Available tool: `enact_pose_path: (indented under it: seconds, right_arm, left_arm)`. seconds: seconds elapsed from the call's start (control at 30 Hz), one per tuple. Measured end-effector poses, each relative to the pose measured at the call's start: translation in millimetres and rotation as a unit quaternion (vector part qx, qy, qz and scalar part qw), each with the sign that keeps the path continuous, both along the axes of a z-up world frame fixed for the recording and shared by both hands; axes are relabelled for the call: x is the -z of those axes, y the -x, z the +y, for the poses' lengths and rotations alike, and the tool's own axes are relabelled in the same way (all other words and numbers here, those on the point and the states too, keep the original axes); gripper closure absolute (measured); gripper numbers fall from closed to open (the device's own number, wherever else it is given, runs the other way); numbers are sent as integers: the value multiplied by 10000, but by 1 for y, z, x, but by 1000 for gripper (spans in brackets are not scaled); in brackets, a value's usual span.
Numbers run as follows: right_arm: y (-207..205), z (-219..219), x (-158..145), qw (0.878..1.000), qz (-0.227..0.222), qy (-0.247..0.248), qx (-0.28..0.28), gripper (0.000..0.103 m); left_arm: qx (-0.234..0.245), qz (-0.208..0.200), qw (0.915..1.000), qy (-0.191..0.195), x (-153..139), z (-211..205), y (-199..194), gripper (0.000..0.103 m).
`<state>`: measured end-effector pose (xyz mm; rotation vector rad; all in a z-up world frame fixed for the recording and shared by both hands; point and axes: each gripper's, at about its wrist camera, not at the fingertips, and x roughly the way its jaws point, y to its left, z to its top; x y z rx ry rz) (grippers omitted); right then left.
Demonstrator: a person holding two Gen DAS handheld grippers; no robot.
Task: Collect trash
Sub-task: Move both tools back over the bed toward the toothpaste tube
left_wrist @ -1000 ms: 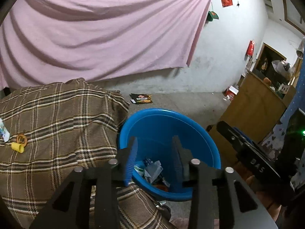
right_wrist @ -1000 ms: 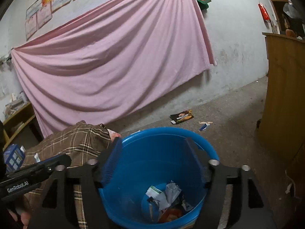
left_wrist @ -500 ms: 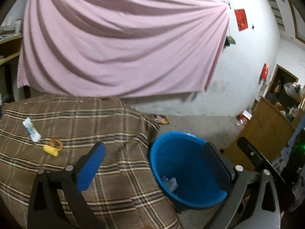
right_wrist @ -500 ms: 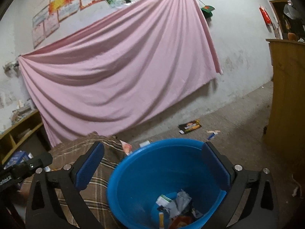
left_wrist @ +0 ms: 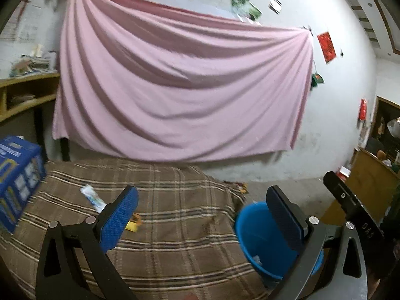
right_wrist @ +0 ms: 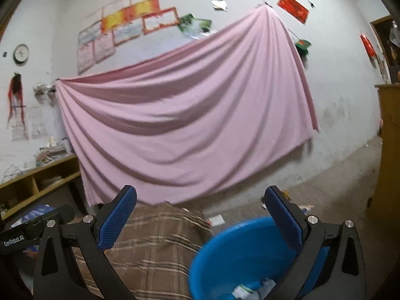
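Note:
A blue plastic basin stands on the floor to the right of a table under a brown plaid cloth; crumpled wrappers lie in its bottom. On the cloth lie a white and blue wrapper and a small yellow piece, half hidden by a finger. My left gripper is open and empty above the cloth, left of the basin. My right gripper is open and empty above the basin, pointing at the wall. The right gripper's side shows in the left wrist view.
A blue carton stands on the cloth's left end. A pink sheet hangs on the back wall. A wooden shelf stands at the left, a wooden cabinet at the right. Litter lies on the concrete floor.
Both grippers opened wide over the basin, then rose and tilted up. The left one swung left over the plaid cloth, so the basin slid to the lower right of its view.

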<state>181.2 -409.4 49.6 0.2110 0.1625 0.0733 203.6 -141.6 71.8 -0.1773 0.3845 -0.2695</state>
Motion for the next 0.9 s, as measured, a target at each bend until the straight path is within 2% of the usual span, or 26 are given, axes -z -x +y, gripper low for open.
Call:
enact_pose_path:
  seconds: [0.27,0.43,0.57,0.7,0.9]
  right_arm:
    - [4,55,-13,9966,-745,177,-306,0]
    - [0,89,-12,9932,-907,439,-578,0]
    - [-12,116,-5,9900,-736,770,-923,0]
    - [-23,130,3,9883,-538,1021,-1002,0]
    - [-55,135,18,9881,328,886,-1215,0]
  left_arm:
    - [-802,-529,9953,-125,-5,59,19,3]
    - [-1183,-597,9910,-207,0,97,25,3]
    - [-1384,-459,9889,-293,9,120,22,3]
    - [-1481,-252,9877,-441,23,133,18,3]
    - [-1438,184,9874,-630,49,144,-3,3]
